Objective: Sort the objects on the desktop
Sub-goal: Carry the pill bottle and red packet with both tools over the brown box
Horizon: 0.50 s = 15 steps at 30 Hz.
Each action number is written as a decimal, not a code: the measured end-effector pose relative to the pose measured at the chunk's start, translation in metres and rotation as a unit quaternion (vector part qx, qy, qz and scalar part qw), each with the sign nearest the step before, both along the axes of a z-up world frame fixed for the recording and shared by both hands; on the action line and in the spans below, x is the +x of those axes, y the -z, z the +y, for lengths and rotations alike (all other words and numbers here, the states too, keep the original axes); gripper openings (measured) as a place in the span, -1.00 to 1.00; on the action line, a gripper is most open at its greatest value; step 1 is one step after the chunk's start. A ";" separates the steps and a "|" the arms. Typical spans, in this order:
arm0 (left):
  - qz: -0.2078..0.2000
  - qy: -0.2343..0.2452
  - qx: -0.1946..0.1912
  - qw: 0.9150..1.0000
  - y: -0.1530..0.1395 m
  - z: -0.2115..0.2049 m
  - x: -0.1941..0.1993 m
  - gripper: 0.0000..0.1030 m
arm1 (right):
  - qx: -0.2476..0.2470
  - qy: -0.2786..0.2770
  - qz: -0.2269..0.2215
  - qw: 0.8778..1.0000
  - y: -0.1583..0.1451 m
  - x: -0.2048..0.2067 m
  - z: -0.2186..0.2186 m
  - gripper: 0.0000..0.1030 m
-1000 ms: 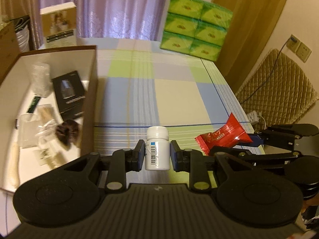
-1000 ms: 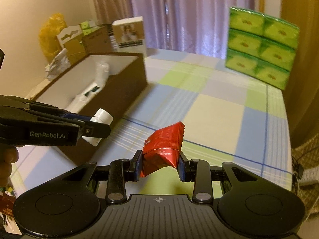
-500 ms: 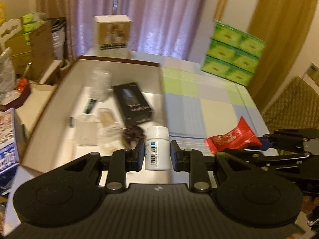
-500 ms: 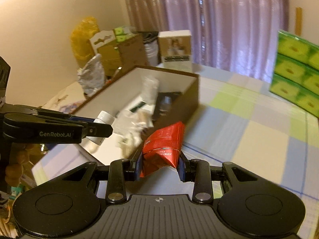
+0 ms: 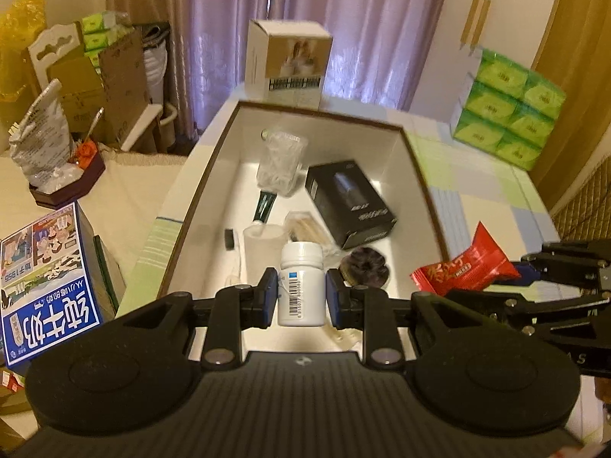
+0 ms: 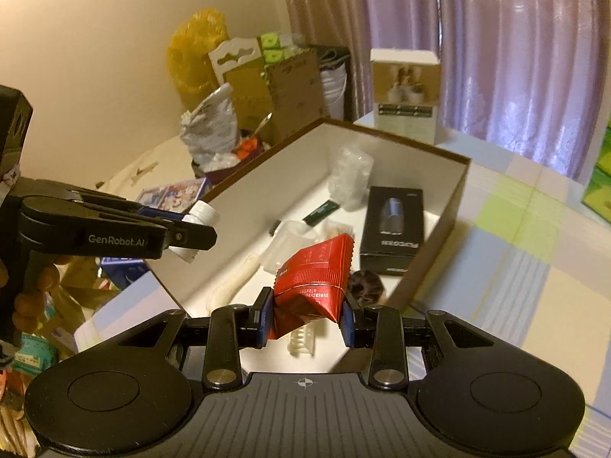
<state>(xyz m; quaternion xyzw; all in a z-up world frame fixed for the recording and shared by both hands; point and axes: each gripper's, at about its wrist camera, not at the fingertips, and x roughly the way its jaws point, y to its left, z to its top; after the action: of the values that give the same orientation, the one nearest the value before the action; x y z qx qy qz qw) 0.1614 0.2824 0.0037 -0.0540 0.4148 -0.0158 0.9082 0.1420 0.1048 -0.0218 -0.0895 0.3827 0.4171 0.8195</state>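
Observation:
My left gripper (image 5: 301, 297) is shut on a white pill bottle (image 5: 301, 284) with a barcode label, held upright above the near end of a brown-rimmed white box (image 5: 324, 116). The right gripper (image 6: 307, 318) is shut on a red snack packet (image 6: 315, 276), also over the box's near end (image 6: 456, 200). In the left wrist view the red packet (image 5: 466, 267) shows at the right, above the box's right wall. The right wrist view shows the left gripper (image 6: 191, 234) with the bottle (image 6: 200, 217) over the box's left rim.
Inside the box lie a black carton (image 5: 349, 202), a clear plastic bag (image 5: 280, 164), a dark hair tie (image 5: 364, 265), a translucent cup (image 5: 263, 240) and small items. A photo-printed carton (image 5: 288, 63) stands behind it. Green tissue packs (image 5: 504, 107) sit far right; a blue milk carton (image 5: 46, 290) lies left.
Both grippers have swung left from over the checked tablecloth to above the box, still holding the bottle and the packet. The box now fills the middle of both views.

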 end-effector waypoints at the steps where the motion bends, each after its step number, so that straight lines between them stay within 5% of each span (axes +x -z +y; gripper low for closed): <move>1: 0.007 0.006 0.001 1.000 0.003 0.002 0.003 -0.57 | -0.004 -0.002 0.004 1.000 0.003 0.001 0.005 -0.37; 15: 0.102 0.070 0.005 0.992 0.045 0.023 0.038 -0.57 | -0.052 -0.036 0.045 0.997 0.045 0.019 0.060 -0.37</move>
<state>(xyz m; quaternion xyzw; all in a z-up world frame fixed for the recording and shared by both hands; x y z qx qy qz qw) 0.1992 0.3054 -0.0417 -0.0212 0.5078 -0.0719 0.8582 0.1606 0.1645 -0.0669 -0.1268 0.4372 0.4296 0.7799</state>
